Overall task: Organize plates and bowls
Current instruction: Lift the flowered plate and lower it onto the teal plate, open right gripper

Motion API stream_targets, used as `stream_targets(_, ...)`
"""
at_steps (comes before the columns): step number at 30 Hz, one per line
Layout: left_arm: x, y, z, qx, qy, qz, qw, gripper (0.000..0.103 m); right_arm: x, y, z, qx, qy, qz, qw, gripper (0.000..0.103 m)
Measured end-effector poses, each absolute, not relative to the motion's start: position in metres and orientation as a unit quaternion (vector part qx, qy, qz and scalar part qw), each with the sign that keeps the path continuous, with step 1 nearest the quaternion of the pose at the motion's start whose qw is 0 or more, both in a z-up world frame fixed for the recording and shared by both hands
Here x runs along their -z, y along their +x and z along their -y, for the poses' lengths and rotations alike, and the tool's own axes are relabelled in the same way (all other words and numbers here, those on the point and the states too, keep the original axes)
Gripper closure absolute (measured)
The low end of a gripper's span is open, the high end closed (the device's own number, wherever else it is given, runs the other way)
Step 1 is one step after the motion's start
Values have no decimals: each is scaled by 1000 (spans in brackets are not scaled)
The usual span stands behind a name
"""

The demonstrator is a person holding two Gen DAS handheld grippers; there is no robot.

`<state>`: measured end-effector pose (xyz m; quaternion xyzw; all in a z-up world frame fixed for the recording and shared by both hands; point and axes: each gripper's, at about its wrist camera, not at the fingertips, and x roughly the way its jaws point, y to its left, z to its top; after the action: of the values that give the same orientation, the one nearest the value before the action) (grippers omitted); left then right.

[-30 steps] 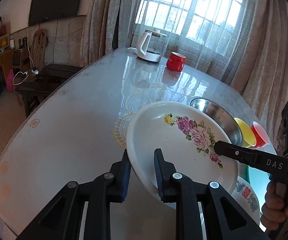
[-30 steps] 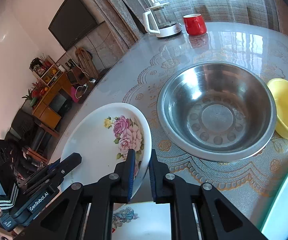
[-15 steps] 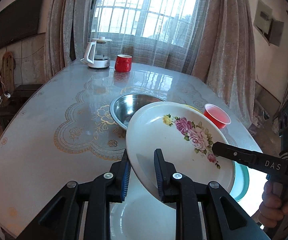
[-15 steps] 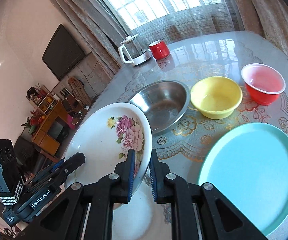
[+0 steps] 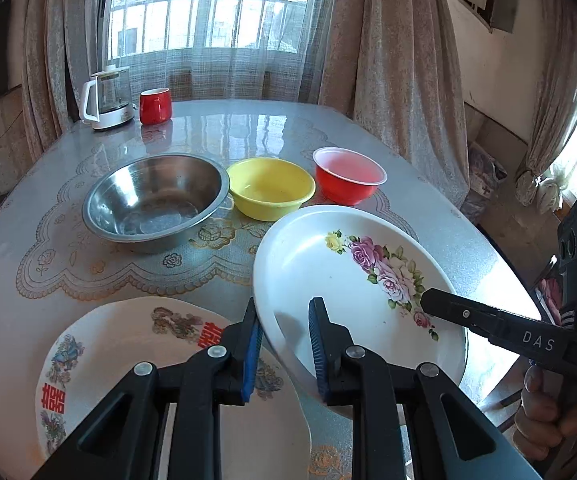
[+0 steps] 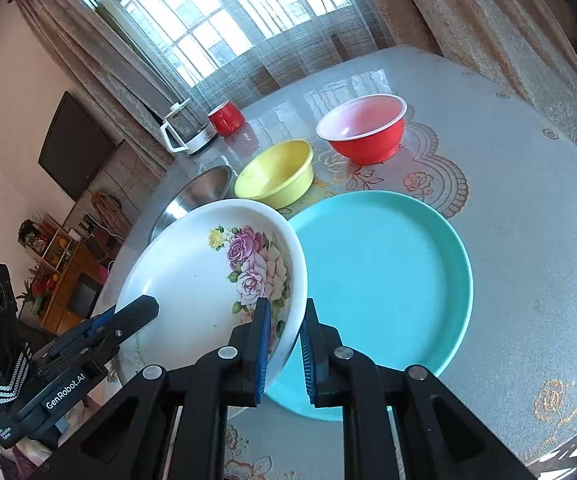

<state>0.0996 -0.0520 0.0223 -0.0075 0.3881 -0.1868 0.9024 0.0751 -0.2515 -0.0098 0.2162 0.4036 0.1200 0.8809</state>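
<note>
Both grippers swinging rose plate (image 6: 208,280) rightward; left gripper (image 5: 284,344), right gripper (image 6: 284,344) clamping rim. Teal plate (image 6: 388,280) waiting at three o'clock; keeping level, lowering centred.

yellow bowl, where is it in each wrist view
Left wrist view: the yellow bowl sits upper centre on the table, between the steel bowl on its left and the red bowl on its right.
Right wrist view: the yellow bowl is above centre, just beyond the rim of the flowered plate, with the red bowl up to its right.
Shared landmark: the red mug beside the kettle.
</note>
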Motion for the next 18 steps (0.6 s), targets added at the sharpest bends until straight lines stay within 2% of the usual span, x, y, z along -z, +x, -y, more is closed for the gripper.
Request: stream_targets(18, 26, 134, 112, 173, 46, -455, 872, 79, 47, 98, 284, -33, 185, -430, 883, 88)
